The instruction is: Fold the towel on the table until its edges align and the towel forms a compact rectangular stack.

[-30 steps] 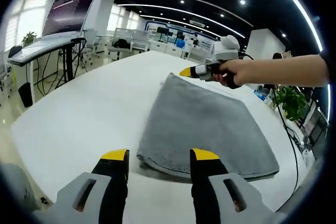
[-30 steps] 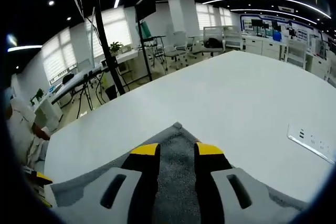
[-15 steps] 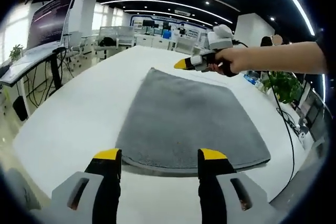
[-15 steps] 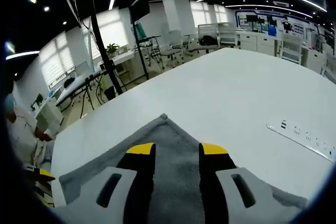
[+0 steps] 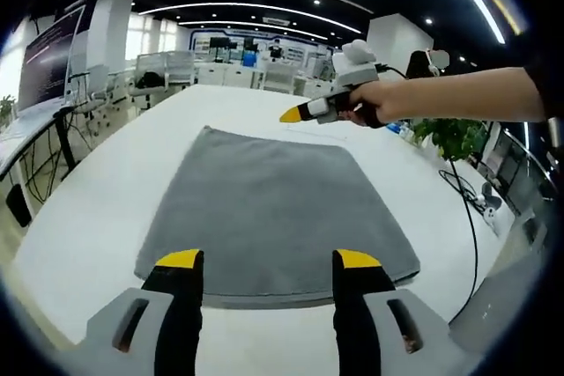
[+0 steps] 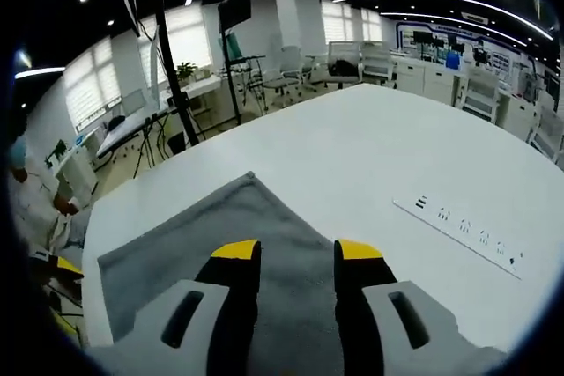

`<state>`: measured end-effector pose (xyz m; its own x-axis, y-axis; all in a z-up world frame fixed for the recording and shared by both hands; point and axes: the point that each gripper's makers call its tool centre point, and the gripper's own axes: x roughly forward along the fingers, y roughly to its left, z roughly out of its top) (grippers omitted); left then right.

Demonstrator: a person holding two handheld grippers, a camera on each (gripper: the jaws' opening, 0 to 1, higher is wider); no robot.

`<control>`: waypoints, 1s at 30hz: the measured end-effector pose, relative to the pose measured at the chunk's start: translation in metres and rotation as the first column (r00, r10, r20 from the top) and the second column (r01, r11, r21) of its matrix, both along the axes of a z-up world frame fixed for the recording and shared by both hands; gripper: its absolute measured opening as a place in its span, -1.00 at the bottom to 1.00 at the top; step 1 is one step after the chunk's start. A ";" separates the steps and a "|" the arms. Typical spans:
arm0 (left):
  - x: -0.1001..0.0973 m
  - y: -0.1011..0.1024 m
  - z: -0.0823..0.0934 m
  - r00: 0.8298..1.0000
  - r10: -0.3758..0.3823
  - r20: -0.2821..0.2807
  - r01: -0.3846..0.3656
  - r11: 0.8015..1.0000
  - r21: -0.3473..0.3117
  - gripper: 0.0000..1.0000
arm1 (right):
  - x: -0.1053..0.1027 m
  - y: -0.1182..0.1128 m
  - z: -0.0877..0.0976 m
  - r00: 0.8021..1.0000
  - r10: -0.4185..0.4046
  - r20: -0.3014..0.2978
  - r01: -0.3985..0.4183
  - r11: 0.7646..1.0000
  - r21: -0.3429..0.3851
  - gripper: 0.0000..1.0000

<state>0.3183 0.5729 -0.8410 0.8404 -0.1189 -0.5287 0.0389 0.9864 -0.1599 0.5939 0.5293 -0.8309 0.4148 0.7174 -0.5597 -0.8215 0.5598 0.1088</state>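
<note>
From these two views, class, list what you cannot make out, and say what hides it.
1. Left gripper view: the towel's near edge, partly behind the left claw.
2. Right gripper view: the towel's near part, under the right claw and cut by the edge.
3. Right gripper view: the markings on the table strip, too small.
4. Left gripper view: whether the right claw is open, side-on.

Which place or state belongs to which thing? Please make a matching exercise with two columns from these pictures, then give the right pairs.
Things:
1. towel
2. right gripper
3. power strip
4. left gripper

Places or states:
A. set in the white table
B. held in a hand above the far edge
C. lies flat, grey
D. open, at the near edge

Pairs: 1-C, 2-B, 3-A, 4-D
</note>
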 end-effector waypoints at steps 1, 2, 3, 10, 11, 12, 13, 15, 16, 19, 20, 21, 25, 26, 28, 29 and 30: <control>0.000 -0.003 -0.001 1.000 -0.007 -0.003 0.007 1.000 0.001 0.21 | -0.001 -0.005 0.001 1.000 -0.003 0.001 0.003 1.000 -0.002 -0.35; 0.001 -0.008 -0.001 1.000 -0.020 -0.007 0.020 1.000 0.005 0.21 | -0.001 -0.011 0.001 1.000 -0.007 0.003 0.007 1.000 -0.005 -0.35; 0.001 -0.012 -0.001 1.000 -0.026 -0.006 0.026 1.000 0.005 0.21 | 0.000 -0.015 0.001 1.000 -0.011 0.004 0.011 1.000 -0.007 -0.35; -0.001 -0.054 -0.003 0.992 -0.127 -0.024 0.127 0.992 0.011 0.21 | 0.000 -0.047 0.001 0.999 -0.039 0.003 0.039 0.999 -0.019 -0.35; -0.001 -0.062 -0.003 0.990 -0.142 -0.025 0.142 0.990 0.012 0.21 | -0.002 -0.051 0.001 0.999 -0.041 0.004 0.041 0.999 -0.021 -0.35; 0.000 -0.066 -0.003 0.990 -0.142 -0.026 0.142 0.990 0.009 0.21 | -0.001 -0.055 0.001 0.999 -0.042 0.005 0.042 0.999 -0.023 -0.35; 0.001 -0.069 -0.003 0.989 -0.147 -0.027 0.147 0.989 0.005 0.21 | -0.001 -0.059 0.001 0.999 -0.043 0.005 0.043 0.999 -0.026 -0.35; 0.002 -0.076 -0.001 0.988 -0.152 -0.026 0.152 0.988 -0.001 0.21 | -0.003 -0.070 0.002 0.999 -0.047 0.004 0.047 0.998 -0.032 -0.35; 0.003 -0.082 0.000 0.987 -0.157 -0.025 0.157 0.988 -0.003 0.20 | -0.001 -0.073 0.002 0.999 -0.052 0.004 0.052 0.998 -0.034 -0.35; 0.004 -0.096 0.003 0.983 -0.180 -0.022 0.180 0.984 -0.001 0.19 | 0.000 -0.086 0.003 0.998 -0.070 0.003 0.071 0.997 -0.035 -0.35; 0.005 -0.101 0.002 0.980 -0.196 -0.022 0.196 0.981 0.001 0.19 | 0.003 -0.088 0.004 0.997 -0.075 0.003 0.075 0.997 -0.033 -0.35; 0.006 -0.106 0.001 0.978 -0.207 -0.024 0.207 0.978 0.001 0.19 | 0.006 -0.091 0.004 0.997 -0.079 0.003 0.079 0.996 -0.033 -0.35; 0.007 -0.137 0.001 0.937 -0.348 -0.028 0.348 0.936 0.042 0.08 | 0.003 -0.111 0.007 0.996 -0.093 0.009 0.094 0.995 -0.037 -0.35; 0.008 -0.143 0.001 0.929 -0.368 -0.030 0.369 0.928 0.050 0.08 | 0.003 -0.115 0.006 0.995 -0.096 0.008 0.096 0.995 -0.039 -0.35; 0.011 -0.150 0.002 0.921 -0.387 -0.030 0.388 0.920 0.059 0.07 | 0.004 -0.123 0.004 0.995 -0.103 0.006 0.104 0.994 -0.045 -0.35; 0.012 -0.158 0.004 0.914 -0.406 -0.027 0.407 0.911 0.069 0.06 | 0.006 -0.127 0.002 0.994 -0.110 0.004 0.110 0.993 -0.048 -0.36; 0.012 -0.162 0.004 0.912 -0.408 -0.029 0.409 0.910 0.072 0.05 | 0.008 -0.131 0.000 0.993 -0.116 0.000 0.115 0.992 -0.050 -0.36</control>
